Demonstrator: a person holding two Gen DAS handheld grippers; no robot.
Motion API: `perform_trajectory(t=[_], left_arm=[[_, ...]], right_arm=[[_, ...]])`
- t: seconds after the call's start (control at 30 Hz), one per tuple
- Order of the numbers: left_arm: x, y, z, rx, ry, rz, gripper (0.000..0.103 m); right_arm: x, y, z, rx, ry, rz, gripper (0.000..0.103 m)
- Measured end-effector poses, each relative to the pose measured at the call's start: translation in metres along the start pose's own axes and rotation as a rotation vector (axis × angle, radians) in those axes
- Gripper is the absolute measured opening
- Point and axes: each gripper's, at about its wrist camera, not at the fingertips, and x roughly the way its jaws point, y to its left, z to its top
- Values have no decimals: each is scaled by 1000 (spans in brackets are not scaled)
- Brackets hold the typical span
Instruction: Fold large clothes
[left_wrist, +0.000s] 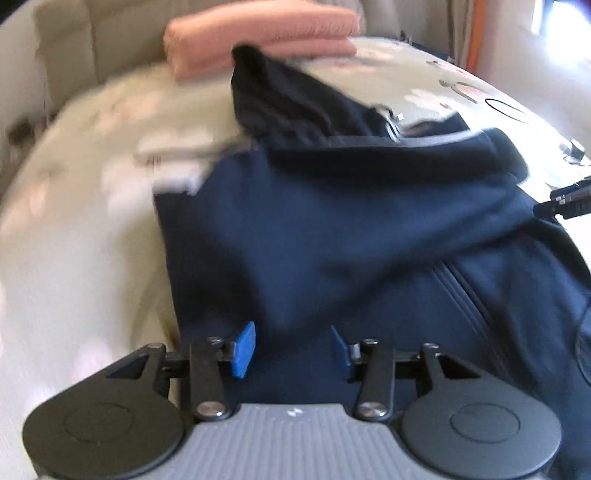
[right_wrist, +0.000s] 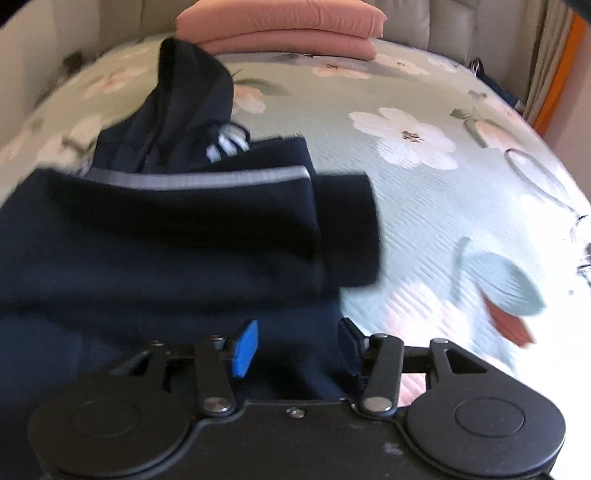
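On the floral bed (right_wrist: 424, 177), the navy jacket (left_wrist: 332, 229) looks soft, floppy; grip its hem at six o'clock. Both tools, left (left_wrist: 291, 350) and right (right_wrist: 299, 347), stand released.

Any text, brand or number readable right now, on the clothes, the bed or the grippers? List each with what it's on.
No readable words or numbers in either view.
Navy garment: white striped mark, a logo perhaps, too blurred to read.
Left gripper: tiny white mark on its grey body, too small to read.
Pink folded clothes: no text.
Floral bedspread: flowers only.
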Motion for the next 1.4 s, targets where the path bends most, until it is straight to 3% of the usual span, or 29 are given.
perform_trajectory(t=[0.03,0.1,0.17,0.23,0.3,0.43,0.53,0.7,0.77,0.9,0.97,1.1,1.23,1.3,1.33,1.37,1.4], left_arm=[[-5,-1,-13,-20,23,-16,47],[-13,-3,-32,-36,55,-21,47],[-19,-7,-41,-40,66,-35,47],[-27,-13,-44,-30,52,-36,47],[-31,-18,-38,-29,22,-50,47],[-15,-20,-16,-79,-14,-112,47],[4,-26,-4,-79,-26,-141,47],[39,-27,3,-58,-21,-153,47],[50,-24,-2,-68,-22,-164,49],[54,-15,-14,-122,-98,-224,59],[56,-17,-19,-120,-132,-244,69],[56,-35,-25,-16,-171,-206,76],[56,-40,-31,-24,-201,-191,79],[57,-41,-33,-28,-212,-191,80],[57,-42,-33,-26,-215,-188,80],[57,-42,-33,-28,-215,-184,81],[57,-42,-33,-31,-217,-181,81]], right_arm=[[-3,-1,-11,-73,35,-43,74],[-3,-2,-28,-238,108,-106,74],[-2,-6,-44,-489,151,-205,75],[-1,-13,-47,-696,113,-351,75],[-2,-19,-27,-757,61,-418,75],[-2,-10,59,-611,-100,-321,76],[14,20,134,-416,-193,-159,78],[65,72,241,-132,-236,53,79],[84,93,271,-120,-272,78,80],[130,128,323,-117,-327,84,81],[152,144,347,-92,-340,105,80],[180,168,381,-42,-362,107,80],[207,188,406,-34,-347,115,80],[220,196,415,-34,-310,58,78],[221,199,416,-29,-289,37,57],[226,200,418,-16,-267,31,10],[226,197,418,7,-266,42,8]])
